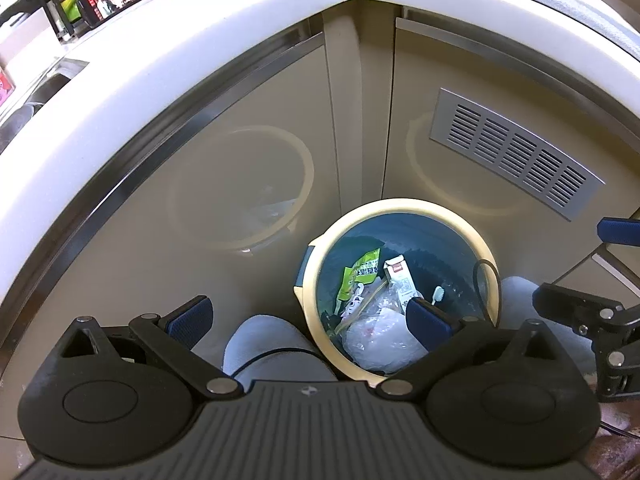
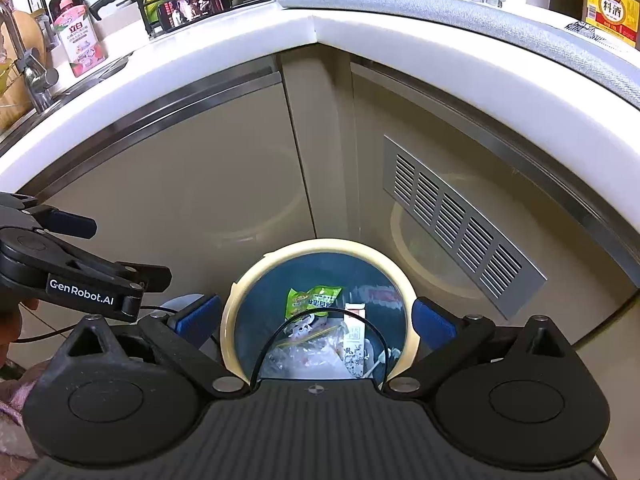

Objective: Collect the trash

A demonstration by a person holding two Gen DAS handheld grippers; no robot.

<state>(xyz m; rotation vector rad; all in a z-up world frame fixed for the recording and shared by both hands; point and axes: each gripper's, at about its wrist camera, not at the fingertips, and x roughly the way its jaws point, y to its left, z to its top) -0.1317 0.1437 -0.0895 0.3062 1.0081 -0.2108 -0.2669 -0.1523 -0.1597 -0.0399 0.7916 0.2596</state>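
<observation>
Beige cabinet doors (image 1: 248, 152) meet in a corner under the white worktop (image 1: 168, 52), and tucked into that corner on the floor stands the bin (image 1: 310, 292), cream-rimmed and lined in blue. We hold both tools above it: the left tongs (image 1: 308, 316) are spread wide with nothing between them, one pad over the trash, the other off to the side near a grey-clad knee (image 1: 268, 340); the right tongs (image 2: 316, 316) are likewise spread and empty, straddling the bin's mouth. Inside we can see a green snack wrapper (image 2: 314, 300), a small white carton (image 2: 354, 332), a toothbrush (image 1: 438, 294) and a crumpled clear plastic bag (image 1: 380, 332). The task's trash, as far as these views show, already lies in the bin, so we judge the next job is gathering the liner or lifting the bin out. Several things could go wrong. A black cable (image 2: 320, 320) loops right across the opening in the right view, and we might snag it on the rim or pinch it along with the liner. Thin film can slip from the pads or tear if we catch only one layer. With the bin close against the cabinet corner, pulling at an angle could tip it and spill the wrapper and carton. The two tools are also near each other and could knock together.
</observation>
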